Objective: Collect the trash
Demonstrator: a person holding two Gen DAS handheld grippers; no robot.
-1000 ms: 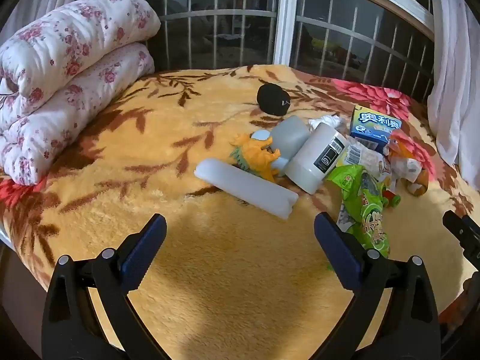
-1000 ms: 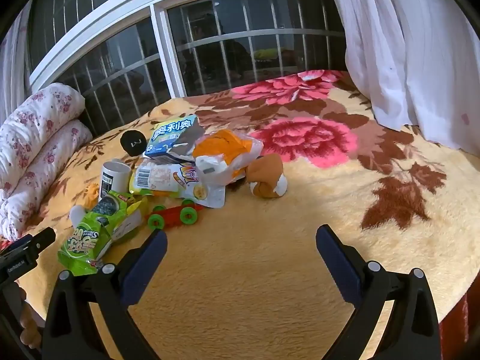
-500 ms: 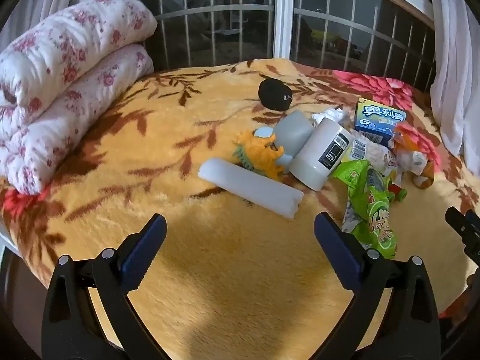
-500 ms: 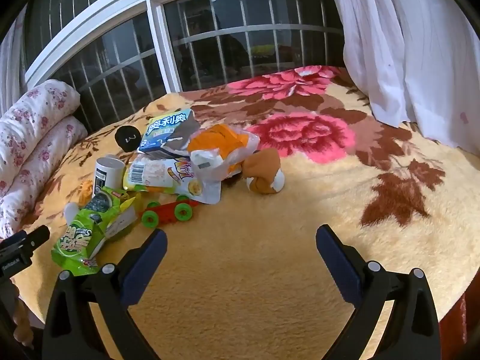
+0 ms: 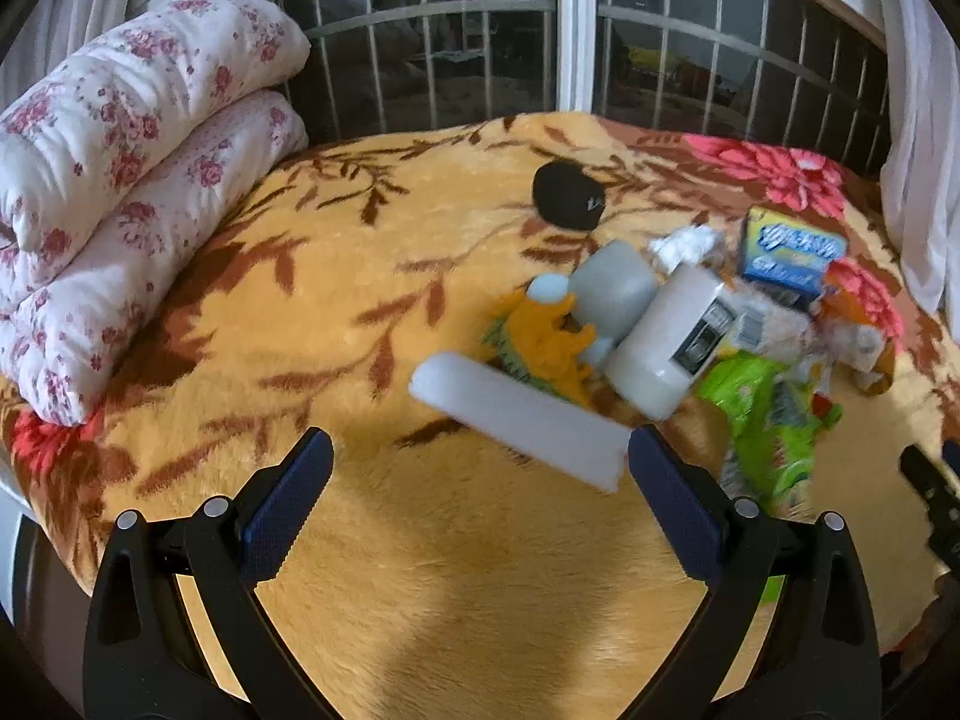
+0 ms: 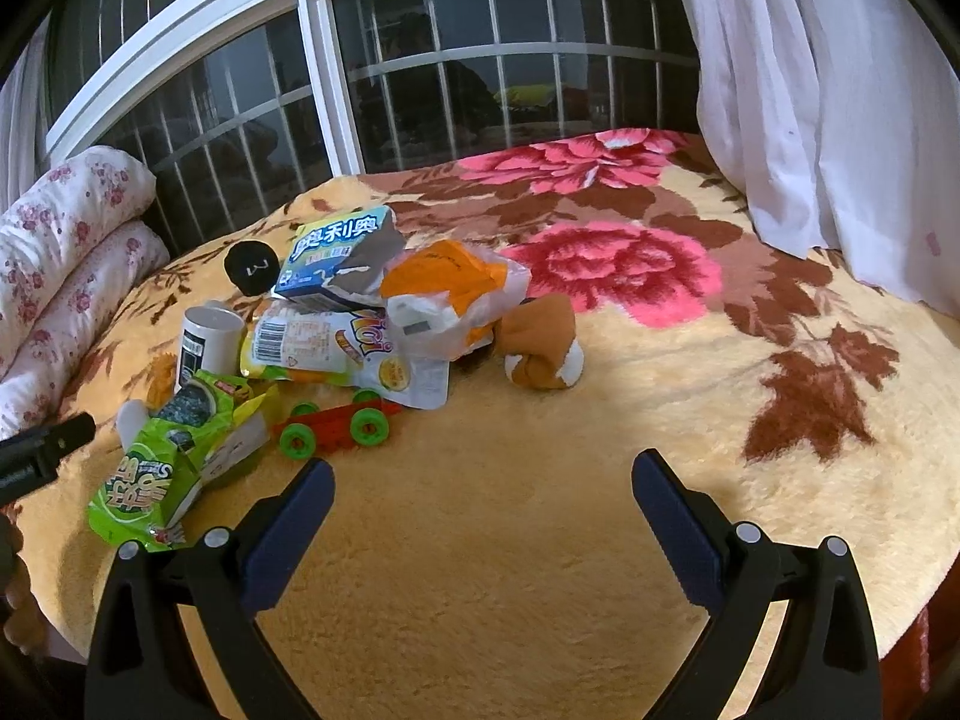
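A heap of litter lies on the yellow flowered blanket point(image 5: 360, 540). It holds a green snack bag point(image 6: 156, 474) point(image 5: 762, 408), a yellow snack wrapper point(image 6: 324, 348), an orange-and-white bag point(image 6: 456, 294), a blue biscuit box point(image 6: 336, 252) point(image 5: 792, 252) and crumpled tissue point(image 5: 684, 243). My left gripper point(image 5: 480, 486) is open and empty, short of a white foam roll point(image 5: 522, 414). My right gripper point(image 6: 480, 498) is open and empty, just in front of a red toy car point(image 6: 336, 420).
A white cup point(image 5: 666, 342) point(image 6: 207, 342), a grey bottle point(image 5: 612, 288), an orange toy dinosaur point(image 5: 546, 336), a black round object point(image 5: 567, 195) and a brown plush toy point(image 6: 540, 348) lie among the litter. A folded floral quilt point(image 5: 120, 180) sits at the left. Barred windows and a white curtain point(image 6: 840, 90) stand behind.
Both grippers have risen and drawn back slightly from the pile, so the heap sits a little farther away. Both jaws stay open. Nothing on the blanket has moved.
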